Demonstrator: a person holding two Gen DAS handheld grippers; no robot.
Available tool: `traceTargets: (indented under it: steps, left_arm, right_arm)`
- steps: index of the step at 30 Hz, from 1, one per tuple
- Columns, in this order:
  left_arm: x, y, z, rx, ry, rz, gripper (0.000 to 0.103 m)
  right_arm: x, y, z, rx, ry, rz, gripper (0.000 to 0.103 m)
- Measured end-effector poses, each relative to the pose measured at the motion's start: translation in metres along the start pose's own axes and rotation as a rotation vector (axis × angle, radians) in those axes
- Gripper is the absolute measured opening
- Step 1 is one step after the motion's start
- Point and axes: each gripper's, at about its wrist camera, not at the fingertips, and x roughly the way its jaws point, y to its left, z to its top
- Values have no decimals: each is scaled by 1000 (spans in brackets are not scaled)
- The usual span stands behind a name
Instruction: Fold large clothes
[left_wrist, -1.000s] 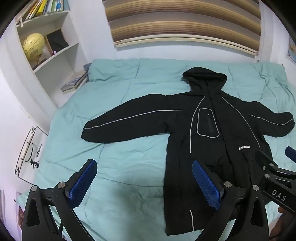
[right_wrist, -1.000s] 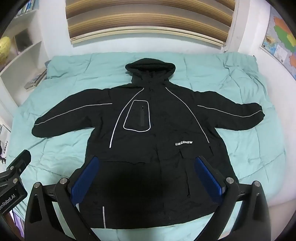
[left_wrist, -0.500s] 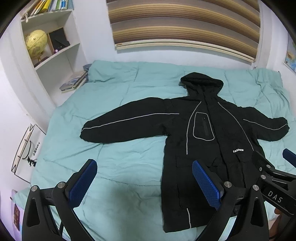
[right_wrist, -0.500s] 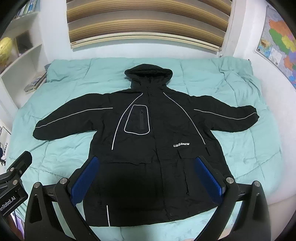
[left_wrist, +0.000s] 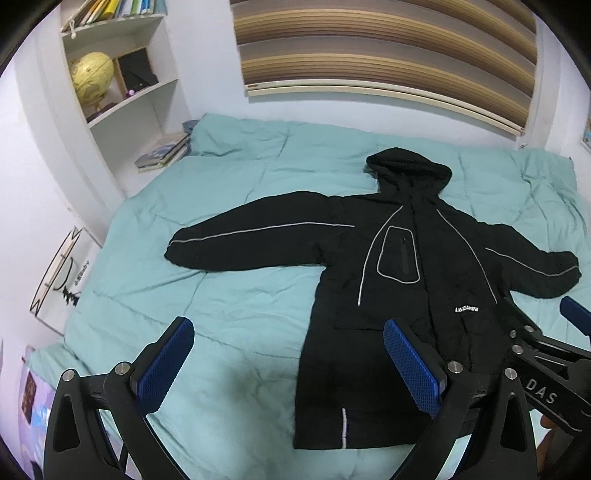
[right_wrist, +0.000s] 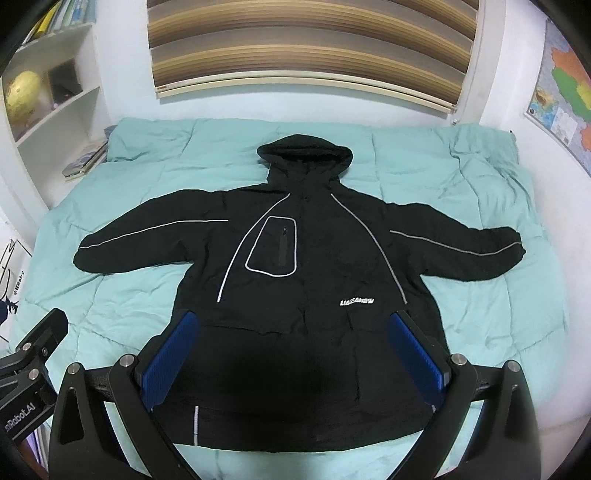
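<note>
We are hovering over the bed (right_wrist: 480, 177), and nothing is folded yet: the black jacket (right_wrist: 314, 295) is lying flat and face up on the teal quilt, both sleeves stretched straight out, hood pointing toward the window blind (right_wrist: 310, 48). By our reckoning the whole job is ahead of us: sleeves in, sides over, then the body doubled up.

Sweeping from the left, we are passing the white shelf (left_wrist: 122, 96) with its yellow globe (left_wrist: 92, 75) and a stack of books (left_wrist: 164, 153) right beside the quilt's corner. Next, our left gripper (left_wrist: 288, 365) is hanging with its blue pads spread wide and nothing between them, above bare quilt just beside the jacket's left edge. The left sleeve (left_wrist: 251, 242) is lying far out ahead of it, unobstructed.

Moving right, our right gripper (right_wrist: 295, 358) is also gaping, empty, poised over the jacket's lower body near the hem. Farther right, the right sleeve (right_wrist: 461, 251) is reaching toward the bed's edge, and a wall map (right_wrist: 565, 103) is hanging beyond. Nothing is sitting on the jacket or blocking us.
</note>
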Motion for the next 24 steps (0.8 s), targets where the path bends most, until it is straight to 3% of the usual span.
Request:
traceTargets:
  steps: [9,20,24]
  left_arm:
    - [-15,-29,-14,-121,47,-1,102]
    - [-17,-66,-28,-134,82,70,102]
    - [-16,-70,-30,-128,93,62,102]
  right_arm:
    - [0,-32,4,-42,4,77,103]
    - [14,-66,1,-49,32,149,103]
    - [23,-70,1,-43,54,158,103]
